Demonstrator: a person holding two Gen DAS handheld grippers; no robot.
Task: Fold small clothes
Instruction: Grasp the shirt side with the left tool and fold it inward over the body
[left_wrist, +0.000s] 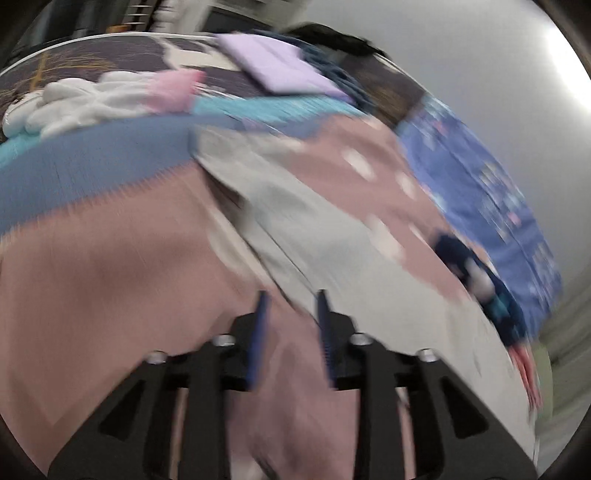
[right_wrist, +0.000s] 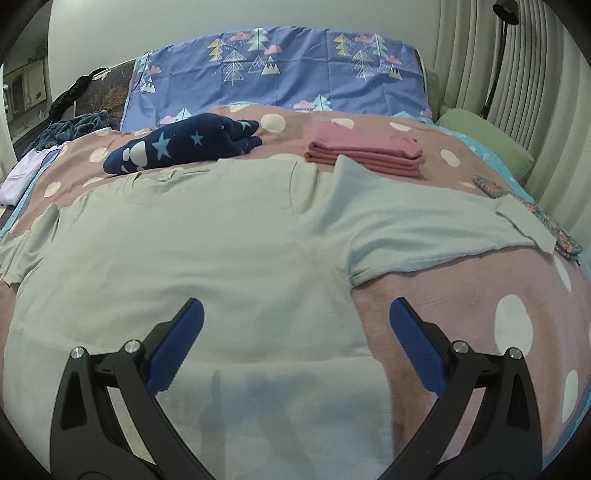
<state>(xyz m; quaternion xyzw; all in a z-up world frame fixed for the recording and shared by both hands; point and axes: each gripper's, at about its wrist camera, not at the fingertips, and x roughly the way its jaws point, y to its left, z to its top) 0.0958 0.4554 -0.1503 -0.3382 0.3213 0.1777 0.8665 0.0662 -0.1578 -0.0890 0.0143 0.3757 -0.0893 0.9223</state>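
While it lies spread across the pink dotted blanket (right_wrist: 424, 306) on the bed, the pale grey-green T-shirt (right_wrist: 177, 240) shows as a plain, soft garment, front up, its neckline toward the pillow end and its hem toward the camera. One short sleeve (right_wrist: 461, 229) stretches out flat to the right; the other is bunched at the left edge. A few shallow creases run down from the collar.

The right gripper (right_wrist: 295, 343) hovers above the lower right part of the shirt, its jaws spread wide with nothing between them, the blue pads (right_wrist: 413, 343) clear of the cloth.

Beyond the shirt sit a dark blue star-patterned garment (right_wrist: 184, 146), a neat stack of folded pink clothes (right_wrist: 364, 151) and a blue pillow (right_wrist: 280, 70) printed with trees.

From the left wrist view everything is smeared by motion blur. The left gripper (left_wrist: 291, 332) has its jaws partly drawn together, with a gap left between the blue pads; only blanket appears between them, and the shirt's (left_wrist: 332, 236) edge lies just beside the right pad. Whether that pad touches the cloth cannot be told. A folded lilac piece (left_wrist: 280, 66) and something white and lumpy (left_wrist: 74, 103) lie farther off, too blurred to identify.
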